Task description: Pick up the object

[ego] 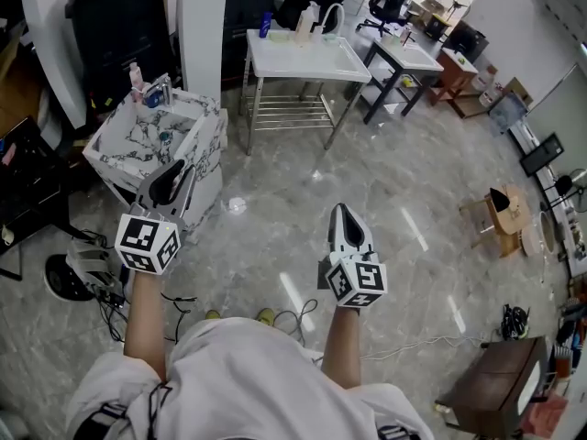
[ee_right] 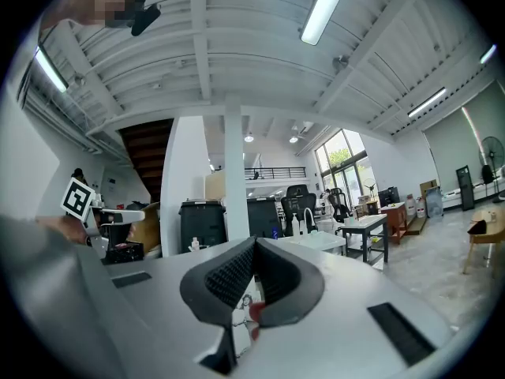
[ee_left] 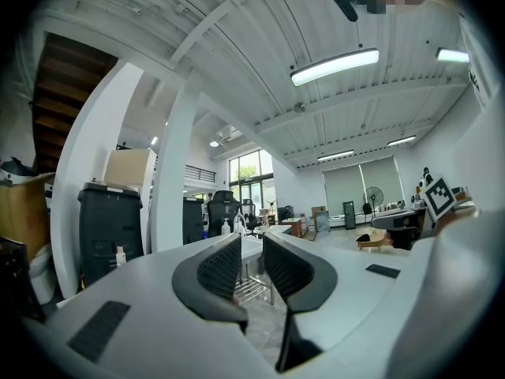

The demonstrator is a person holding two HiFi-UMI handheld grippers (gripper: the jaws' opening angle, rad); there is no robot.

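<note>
Above the glossy, perhaps marble floor (ego: 275, 236), left gripper (ego: 171, 180) gapes empty; right gripper (ego: 347, 214) is closed.

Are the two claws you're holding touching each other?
Apart. The head view shows bare floor between the left claw and the right claw.

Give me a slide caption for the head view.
Nothing held: left gripper open, right gripper shut, above the marble floor, facing a marble-patterned stand and white table.

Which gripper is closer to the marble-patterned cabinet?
Left. The left gripper hovers at the near corner of the marble-patterned cabinet; the right gripper is well off to its right, over floor.
</note>
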